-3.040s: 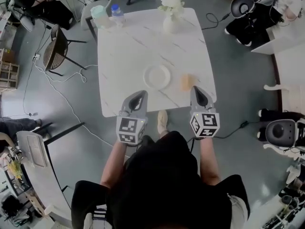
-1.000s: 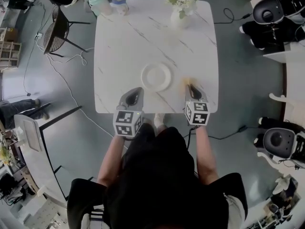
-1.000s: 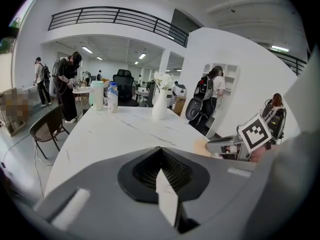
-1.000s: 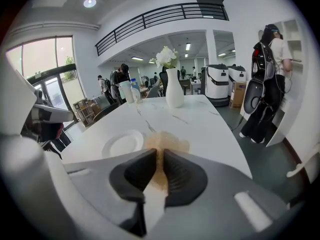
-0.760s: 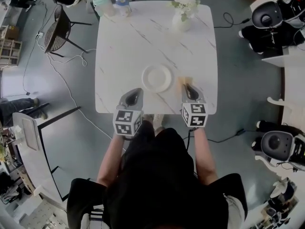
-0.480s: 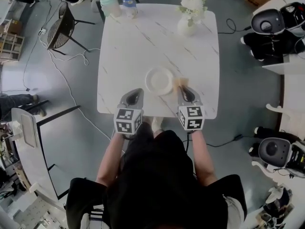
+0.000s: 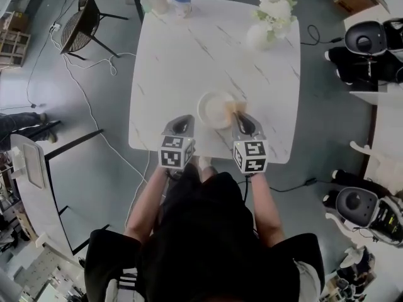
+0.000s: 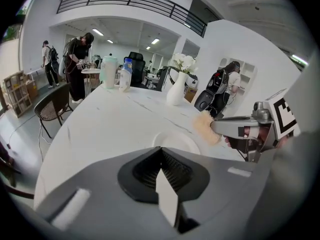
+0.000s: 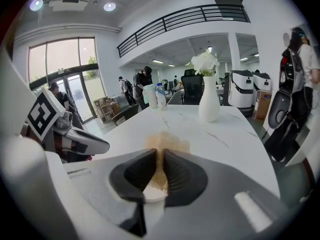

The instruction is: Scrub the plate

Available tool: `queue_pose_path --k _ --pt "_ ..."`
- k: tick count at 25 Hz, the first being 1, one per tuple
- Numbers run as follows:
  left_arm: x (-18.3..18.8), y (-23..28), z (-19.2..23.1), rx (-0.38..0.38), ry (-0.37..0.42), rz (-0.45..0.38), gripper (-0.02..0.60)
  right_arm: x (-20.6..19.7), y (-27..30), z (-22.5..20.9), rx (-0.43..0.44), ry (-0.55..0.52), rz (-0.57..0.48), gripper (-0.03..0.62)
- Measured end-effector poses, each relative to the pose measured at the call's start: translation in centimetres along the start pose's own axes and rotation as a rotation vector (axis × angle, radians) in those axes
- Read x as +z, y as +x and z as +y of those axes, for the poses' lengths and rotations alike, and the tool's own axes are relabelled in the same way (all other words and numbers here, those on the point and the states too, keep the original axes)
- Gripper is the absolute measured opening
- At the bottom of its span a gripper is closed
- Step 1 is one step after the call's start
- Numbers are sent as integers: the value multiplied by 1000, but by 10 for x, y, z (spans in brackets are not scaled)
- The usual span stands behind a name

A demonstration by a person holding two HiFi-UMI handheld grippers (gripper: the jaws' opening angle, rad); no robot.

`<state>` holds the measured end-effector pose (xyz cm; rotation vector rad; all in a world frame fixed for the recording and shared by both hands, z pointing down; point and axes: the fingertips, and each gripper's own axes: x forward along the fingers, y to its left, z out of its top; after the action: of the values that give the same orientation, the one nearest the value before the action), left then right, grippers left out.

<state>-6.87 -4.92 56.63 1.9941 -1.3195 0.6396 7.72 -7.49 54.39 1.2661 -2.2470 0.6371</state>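
Right gripper [image 7: 241, 119], pinching the sponge [image 9: 167, 143], hovers at the right edge of the plate [image 7: 211, 109]; the closed, empty left gripper [image 7: 182, 124] sits near-left.

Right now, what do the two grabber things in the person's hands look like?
The left hand-held gripper and the right hand-held gripper are smooth grey shells that narrow to a pointed tip, with dark ribbed pads inside. Each carries a white cube printed with black square markers. The person wears a black top.
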Motion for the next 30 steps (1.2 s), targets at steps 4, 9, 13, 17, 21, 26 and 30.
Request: queue_pose_path --k 4,9,13,17,21,26,30 --pt "-6 20 5 -21 -35 30 20 0 16 7 17 6 13 48" --pt "-15 42 9 -32 -49 64 28 2 41 23 52 -21 24 48" --pt "-21 56 16 -12 -44 109 37 1 62 35 86 -44 41 49" --pt "-22 66 19 1 -32 140 41 0 78 43 109 -56 55 48" --pt "-24 72 19 3 -36 157 41 -5 88 49 130 -66 74 48" --pt "-28 79 21 -2 -55 154 41 -8 100 53 153 -67 88 48" --pt "-24 81 21 -3 -76 137 40 -10 105 54 159 -68 94 48"
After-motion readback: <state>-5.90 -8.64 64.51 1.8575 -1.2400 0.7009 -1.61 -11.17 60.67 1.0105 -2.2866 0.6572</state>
